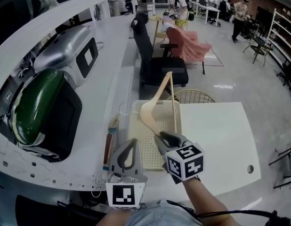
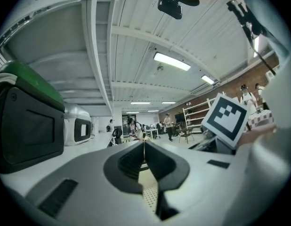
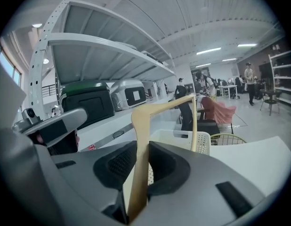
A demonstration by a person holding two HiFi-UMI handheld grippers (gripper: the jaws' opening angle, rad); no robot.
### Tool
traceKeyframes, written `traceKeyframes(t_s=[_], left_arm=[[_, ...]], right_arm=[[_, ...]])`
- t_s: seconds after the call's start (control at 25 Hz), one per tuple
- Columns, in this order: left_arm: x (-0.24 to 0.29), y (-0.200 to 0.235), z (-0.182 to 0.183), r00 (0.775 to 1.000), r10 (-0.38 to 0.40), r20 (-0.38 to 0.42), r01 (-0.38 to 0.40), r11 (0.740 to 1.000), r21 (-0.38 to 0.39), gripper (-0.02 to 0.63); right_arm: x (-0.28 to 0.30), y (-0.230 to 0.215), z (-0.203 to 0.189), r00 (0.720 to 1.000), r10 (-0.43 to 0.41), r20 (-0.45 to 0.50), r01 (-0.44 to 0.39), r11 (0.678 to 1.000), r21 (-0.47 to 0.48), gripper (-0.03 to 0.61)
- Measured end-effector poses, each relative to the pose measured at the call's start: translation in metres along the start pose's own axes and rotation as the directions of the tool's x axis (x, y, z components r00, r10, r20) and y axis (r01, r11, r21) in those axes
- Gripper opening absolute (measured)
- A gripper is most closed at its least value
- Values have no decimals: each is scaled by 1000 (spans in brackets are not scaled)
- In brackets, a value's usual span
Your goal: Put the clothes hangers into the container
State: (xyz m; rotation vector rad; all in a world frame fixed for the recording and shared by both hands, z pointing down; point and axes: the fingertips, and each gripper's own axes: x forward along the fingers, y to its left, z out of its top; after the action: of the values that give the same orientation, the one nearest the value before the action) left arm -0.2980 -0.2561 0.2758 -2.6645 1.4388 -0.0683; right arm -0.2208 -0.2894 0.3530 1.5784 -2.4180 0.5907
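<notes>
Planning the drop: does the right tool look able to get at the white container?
Likely yes: the right tool, shut on the wooden hanger, hovers over the container, whose top is open, with nothing between; the left tool sits at its left edge.

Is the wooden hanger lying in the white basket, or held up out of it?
Held up: the right gripper's jaws clamp the hanger, tilted above the basket.

The right gripper [image 1: 165, 138] pinches one arm of a pale wooden hanger [image 1: 154, 106] in its fingers, and the hanger slants up over a white perforated container [image 1: 144, 150] on the white counter [image 1: 216, 140]. The left gripper [image 1: 129, 149] hangs at the container's near left edge.
</notes>
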Motion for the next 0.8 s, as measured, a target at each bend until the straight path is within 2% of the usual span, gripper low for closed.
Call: traceKeyframes(t_s=[0.4,0.64,0.8], left_arm=[[25,23,-16,998,-33,-55,32,999,-11,12],[39,33,-22,998,-37,-45,38,999,24,12],[46,36,-29,997,-41,-65,41,999,13,12]], right_arm=[[46,-23,-22,999,-14,-41,18,996,89,87],[70,-38,-45,998,-21,-67,30,990,137,87],[84,-43,-60,995,-16,-94,28,991,134,87]])
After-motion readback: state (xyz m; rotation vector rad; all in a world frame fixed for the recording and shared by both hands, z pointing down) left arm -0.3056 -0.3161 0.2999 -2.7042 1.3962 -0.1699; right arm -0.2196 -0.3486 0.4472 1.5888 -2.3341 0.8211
